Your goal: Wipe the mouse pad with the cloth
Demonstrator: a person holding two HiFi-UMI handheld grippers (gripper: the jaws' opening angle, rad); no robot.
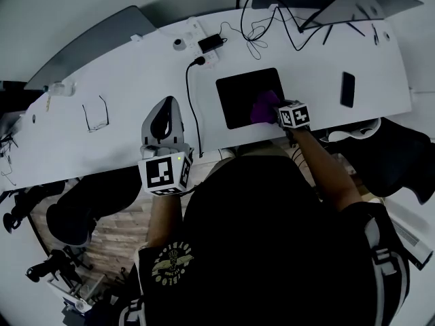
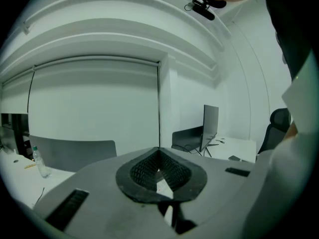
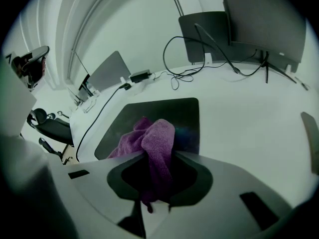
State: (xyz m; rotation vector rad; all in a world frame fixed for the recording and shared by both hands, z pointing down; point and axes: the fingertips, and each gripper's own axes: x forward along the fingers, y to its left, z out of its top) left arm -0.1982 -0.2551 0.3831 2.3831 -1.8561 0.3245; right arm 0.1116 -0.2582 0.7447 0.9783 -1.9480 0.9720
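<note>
Right gripper view: right claw (image 3: 155,159) grips purple cloth (image 3: 153,136) on mouse pad (image 3: 167,111).

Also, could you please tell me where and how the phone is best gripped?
Grip the phone across its narrow width, jaws on the two long edges, coming straight down from above. It lies flat on the desk with bare surface either side, so jaws should fit there. The right gripper is nearer, but it is shut on the cloth.
</note>
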